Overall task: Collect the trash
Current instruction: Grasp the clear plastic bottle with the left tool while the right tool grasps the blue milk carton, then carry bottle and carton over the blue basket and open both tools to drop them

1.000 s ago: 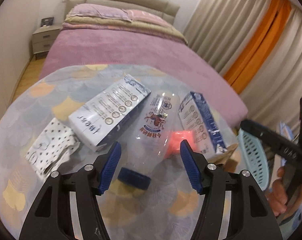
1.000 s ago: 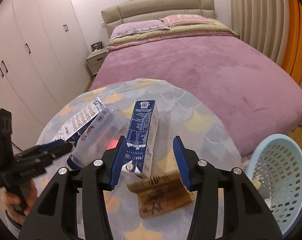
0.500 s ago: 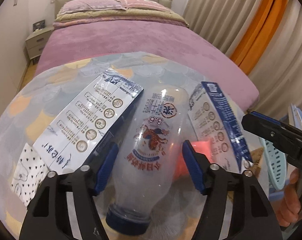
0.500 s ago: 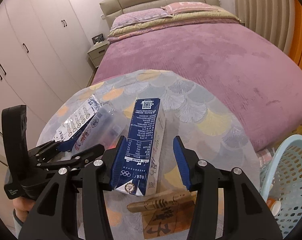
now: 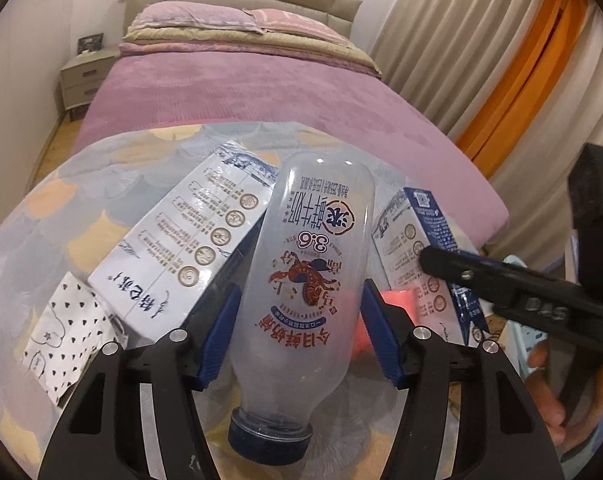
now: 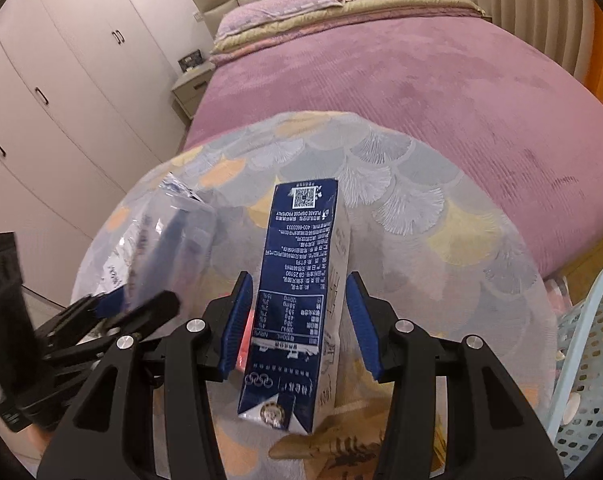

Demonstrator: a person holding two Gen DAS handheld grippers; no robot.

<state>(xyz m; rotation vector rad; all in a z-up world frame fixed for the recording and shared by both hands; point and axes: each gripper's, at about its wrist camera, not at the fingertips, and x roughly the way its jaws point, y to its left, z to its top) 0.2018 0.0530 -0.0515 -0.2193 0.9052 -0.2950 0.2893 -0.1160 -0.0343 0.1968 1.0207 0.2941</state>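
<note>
A clear plastic milk bottle (image 5: 305, 280) with a blue cap lies on the round table (image 5: 41, 216), cap toward me. My left gripper (image 5: 301, 328) is open, one finger on each side of the bottle. A dark blue milk carton (image 6: 297, 296) lies between the open fingers of my right gripper (image 6: 297, 320). That carton also shows in the left wrist view (image 5: 425, 248), and the bottle in the right wrist view (image 6: 161, 248). A larger white carton (image 5: 189, 252) lies left of the bottle.
A dotted paper wrapper (image 5: 65, 332) lies at the table's left. A pink scrap (image 5: 397, 304) lies between bottle and blue carton. A brown paper wrapper (image 6: 341, 448) lies near the table's front. A light blue basket (image 6: 589, 356) stands right of the table. A purple bed (image 6: 401, 80) is behind.
Both grippers have moved forward and down. The bottle now sits between the left fingers and the blue carton between the right fingers. Neither has closed.
</note>
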